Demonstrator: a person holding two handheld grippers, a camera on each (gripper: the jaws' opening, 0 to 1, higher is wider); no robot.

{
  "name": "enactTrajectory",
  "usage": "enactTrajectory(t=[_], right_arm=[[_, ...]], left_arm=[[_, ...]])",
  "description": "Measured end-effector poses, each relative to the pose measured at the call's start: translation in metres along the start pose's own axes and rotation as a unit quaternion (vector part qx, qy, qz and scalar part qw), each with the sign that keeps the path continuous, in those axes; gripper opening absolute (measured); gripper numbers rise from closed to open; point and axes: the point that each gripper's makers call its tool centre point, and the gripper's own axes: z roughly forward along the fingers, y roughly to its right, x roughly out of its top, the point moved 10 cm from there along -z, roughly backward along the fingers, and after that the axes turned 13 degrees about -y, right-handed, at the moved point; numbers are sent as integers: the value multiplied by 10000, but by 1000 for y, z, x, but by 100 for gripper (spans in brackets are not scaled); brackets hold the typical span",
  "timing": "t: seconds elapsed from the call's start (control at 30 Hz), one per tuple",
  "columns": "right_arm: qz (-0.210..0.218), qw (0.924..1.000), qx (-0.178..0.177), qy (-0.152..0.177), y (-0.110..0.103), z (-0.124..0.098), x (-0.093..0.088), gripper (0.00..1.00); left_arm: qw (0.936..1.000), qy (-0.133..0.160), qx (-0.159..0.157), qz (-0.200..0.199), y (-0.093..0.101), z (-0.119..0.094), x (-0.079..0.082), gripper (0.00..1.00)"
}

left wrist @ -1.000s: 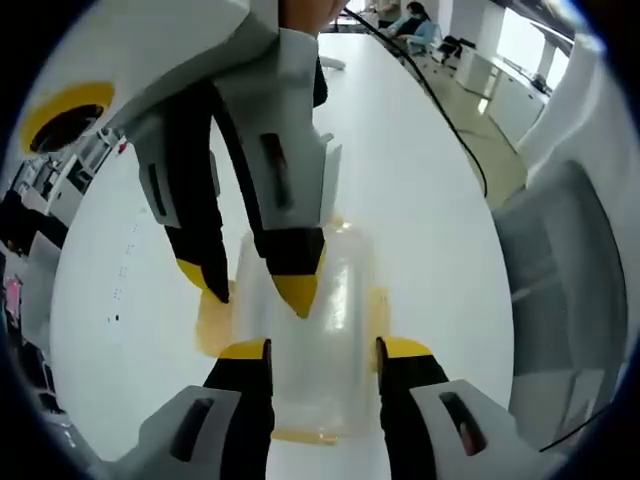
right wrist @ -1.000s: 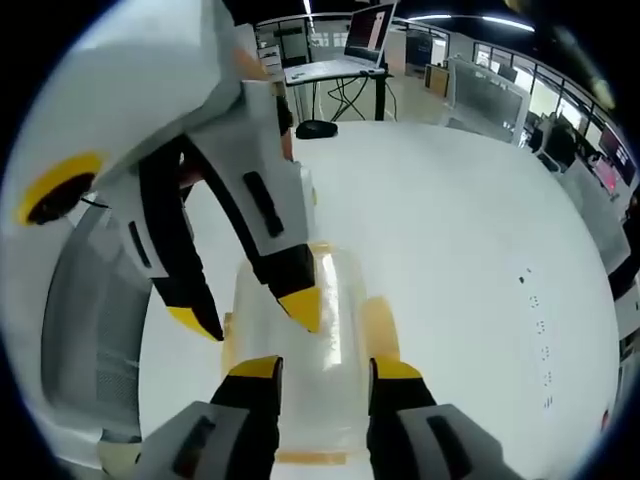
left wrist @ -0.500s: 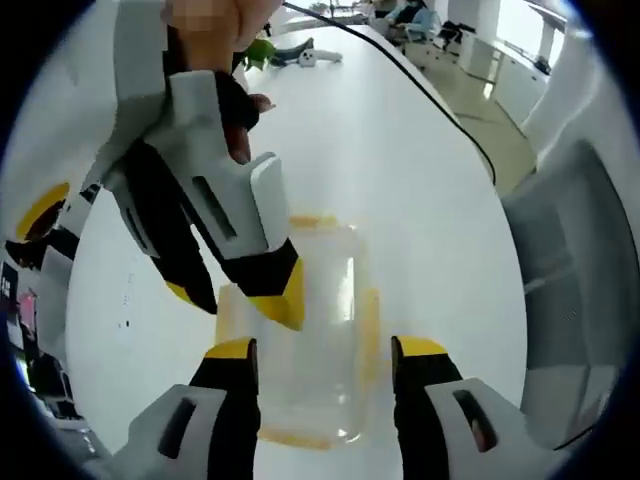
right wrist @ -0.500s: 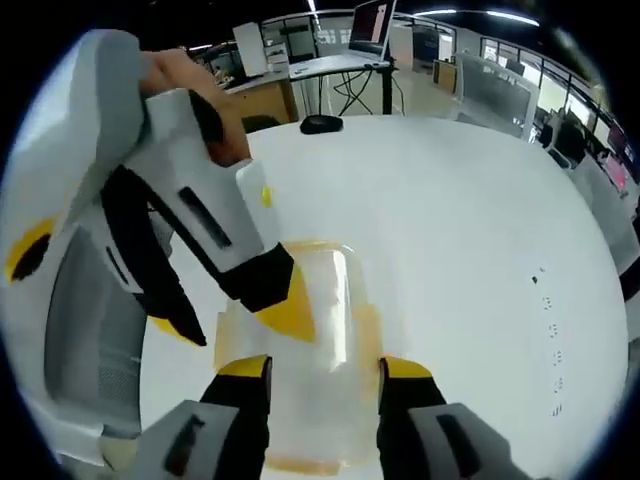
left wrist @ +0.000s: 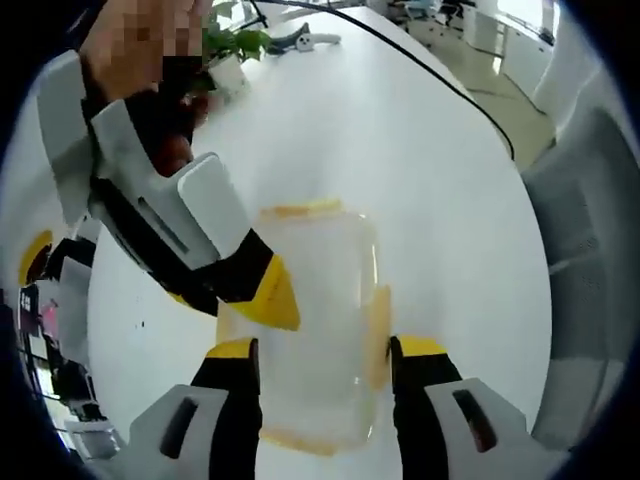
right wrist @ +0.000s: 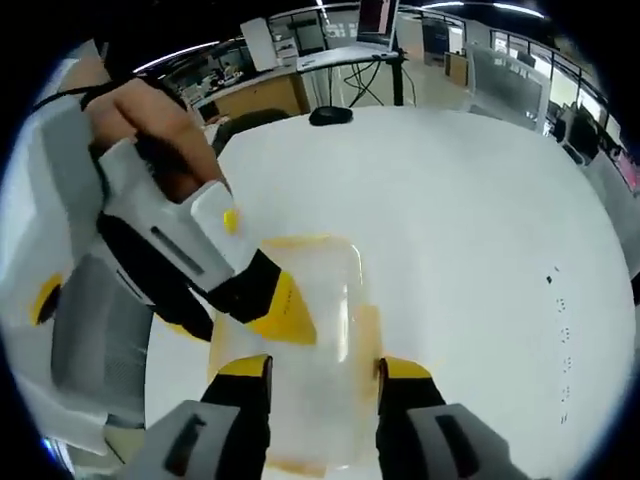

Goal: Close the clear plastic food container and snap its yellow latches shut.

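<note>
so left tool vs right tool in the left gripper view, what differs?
The left tool rises from the bottom, jaws spread either side of the container; the right tool slants in from the left, one yellow tip over the container's edge. Both are open, white with black, yellow-tipped fingers.

Clear container (left wrist: 318,330) lies flat on white desk (left wrist: 400,150), lid down. In left gripper view, right gripper (left wrist: 275,300) angles in from upper left, yellow tip over container's left edge, blocking that side. Left gripper (left wrist: 325,352) straddles near end, jaws apart. Desk beyond container bare and passable. Potted plant (left wrist: 225,55) and cable (left wrist: 430,75) far off. Chair (left wrist: 590,260) flanks desk edge.

In right gripper view, left gripper (right wrist: 285,315) crowds container's (right wrist: 300,350) left side; right side open.
</note>
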Motion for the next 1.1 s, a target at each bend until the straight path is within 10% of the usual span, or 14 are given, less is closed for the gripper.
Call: enactTrajectory(t=[0.33, 1.1], right_arm=[[101, 9970, 357, -675, 8, 3, 13, 33], [240, 9976, 601, -258, 12, 3, 2, 36]], left_arm=[[9999, -44, 21, -115, -3, 3, -1, 46], [9996, 9, 229, -151, 2, 3, -3, 46]])
